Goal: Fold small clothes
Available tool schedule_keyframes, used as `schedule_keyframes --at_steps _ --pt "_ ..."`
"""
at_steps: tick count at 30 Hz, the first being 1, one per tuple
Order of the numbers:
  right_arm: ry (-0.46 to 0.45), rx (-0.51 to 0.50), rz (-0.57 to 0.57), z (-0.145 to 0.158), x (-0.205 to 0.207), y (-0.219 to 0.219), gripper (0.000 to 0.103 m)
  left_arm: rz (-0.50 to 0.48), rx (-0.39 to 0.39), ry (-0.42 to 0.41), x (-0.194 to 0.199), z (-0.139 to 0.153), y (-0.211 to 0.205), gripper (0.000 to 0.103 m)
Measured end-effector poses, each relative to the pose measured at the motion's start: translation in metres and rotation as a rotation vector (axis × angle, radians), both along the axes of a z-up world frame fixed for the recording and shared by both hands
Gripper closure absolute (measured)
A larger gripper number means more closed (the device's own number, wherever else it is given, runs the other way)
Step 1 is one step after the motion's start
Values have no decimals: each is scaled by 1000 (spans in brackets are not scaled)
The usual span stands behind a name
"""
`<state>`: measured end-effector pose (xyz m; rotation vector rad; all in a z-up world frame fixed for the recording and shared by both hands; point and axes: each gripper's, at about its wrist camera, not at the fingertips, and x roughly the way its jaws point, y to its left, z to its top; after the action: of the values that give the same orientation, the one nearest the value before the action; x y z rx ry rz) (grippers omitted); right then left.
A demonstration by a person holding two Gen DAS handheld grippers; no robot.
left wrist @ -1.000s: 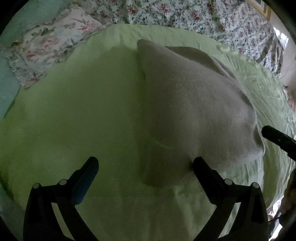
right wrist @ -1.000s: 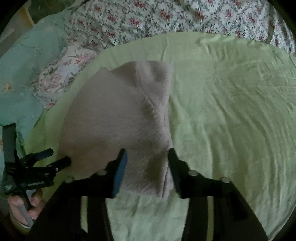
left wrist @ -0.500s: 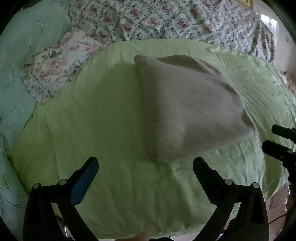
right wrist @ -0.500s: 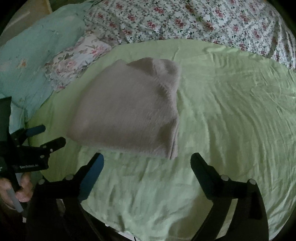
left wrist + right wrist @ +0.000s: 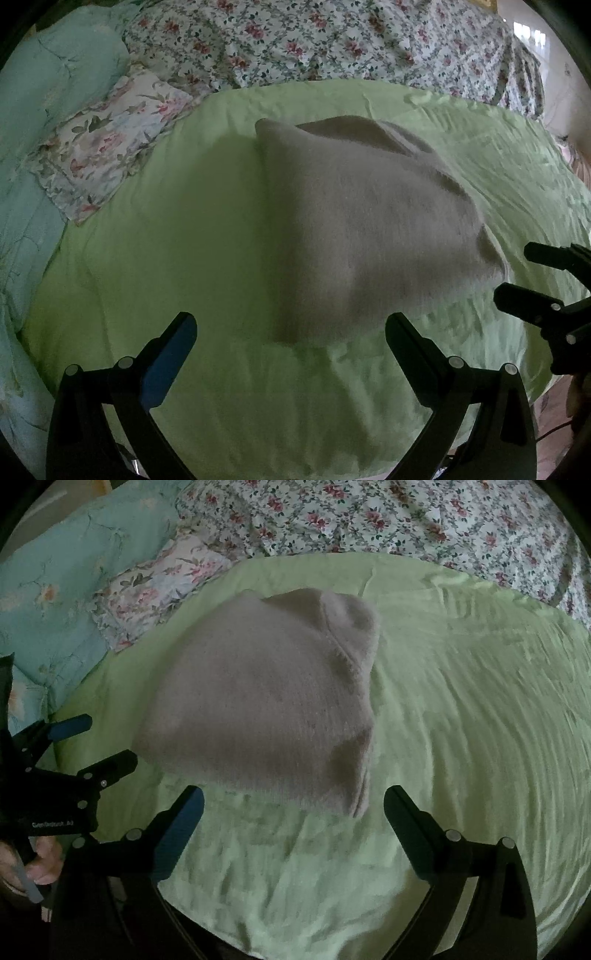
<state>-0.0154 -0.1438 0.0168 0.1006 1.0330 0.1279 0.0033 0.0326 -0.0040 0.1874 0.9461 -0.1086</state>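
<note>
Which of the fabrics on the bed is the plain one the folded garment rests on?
The light green sheet: the folded grey garment lies on it, while the floral quilt and teal pillow sit behind, patterned.

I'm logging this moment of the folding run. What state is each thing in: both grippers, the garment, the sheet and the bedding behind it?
Left gripper: open, holding nothing, just short of the garment.
Right gripper: open, holding nothing.
Garment: beige, folded into a compact stack, lying free on the sheet.
Green sheet: spread out, wrinkled.
Floral quilt: rumpled behind the sheet.
Floral pillow: lying flat beside the sheet.
</note>
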Motion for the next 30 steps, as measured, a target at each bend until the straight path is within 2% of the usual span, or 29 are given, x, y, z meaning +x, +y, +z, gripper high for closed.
schedule_keyframes --at_steps 15,30 --pt "3 -14 16 3 35 4 4 30 6 -8 21 3 -4 1" --pt "27 -8 8 -3 51 1 4 36 -9 5 37 -1 -3 1"
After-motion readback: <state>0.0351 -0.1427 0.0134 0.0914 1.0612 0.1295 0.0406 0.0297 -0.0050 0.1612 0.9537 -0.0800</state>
